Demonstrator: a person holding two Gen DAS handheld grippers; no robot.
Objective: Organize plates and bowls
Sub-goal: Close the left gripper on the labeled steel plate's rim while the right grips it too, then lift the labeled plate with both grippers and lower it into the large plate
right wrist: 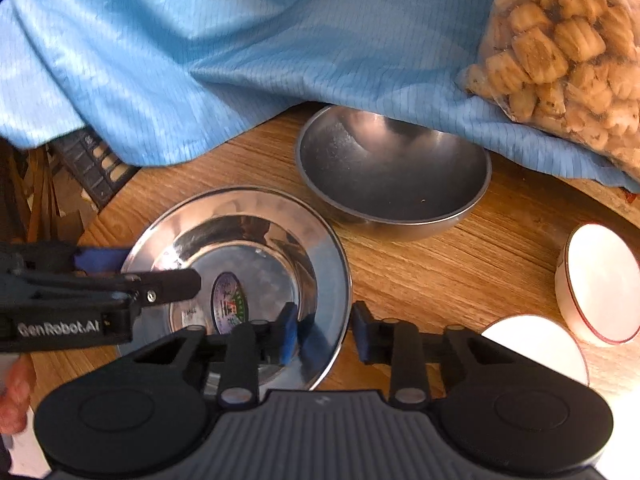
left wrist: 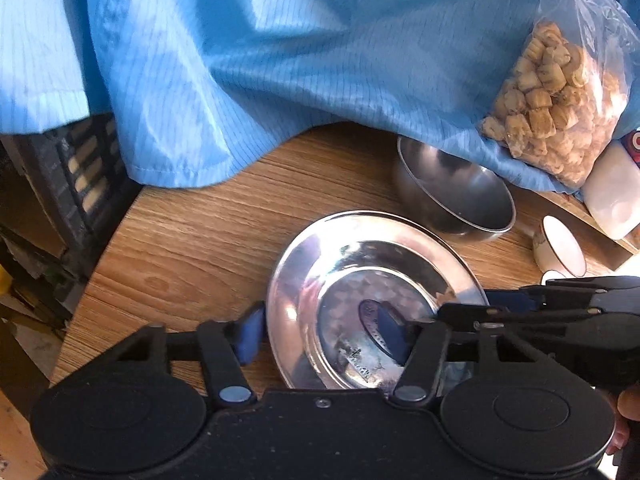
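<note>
A shiny steel plate (left wrist: 352, 264) lies on the wooden table, with a sticker in its middle; it also shows in the right wrist view (right wrist: 240, 216). My left gripper (left wrist: 320, 328) is open and straddles the plate's left rim, one pad outside and one inside. My right gripper (right wrist: 324, 332) is open and straddles the plate's right rim the same way. A steel bowl (left wrist: 456, 192) stands upright behind the plate, partly under blue cloth; the right wrist view shows it too (right wrist: 392, 172). The right gripper enters the left wrist view (left wrist: 560, 308) from the right.
A blue cloth (left wrist: 280, 60) hangs over the back of the table. A clear bag of snacks (left wrist: 556, 104) lies on it at the right. Two white red-rimmed bowls (right wrist: 600, 280) (right wrist: 536, 344) sit at the right. A dark crate (left wrist: 80, 168) stands off the table's left edge.
</note>
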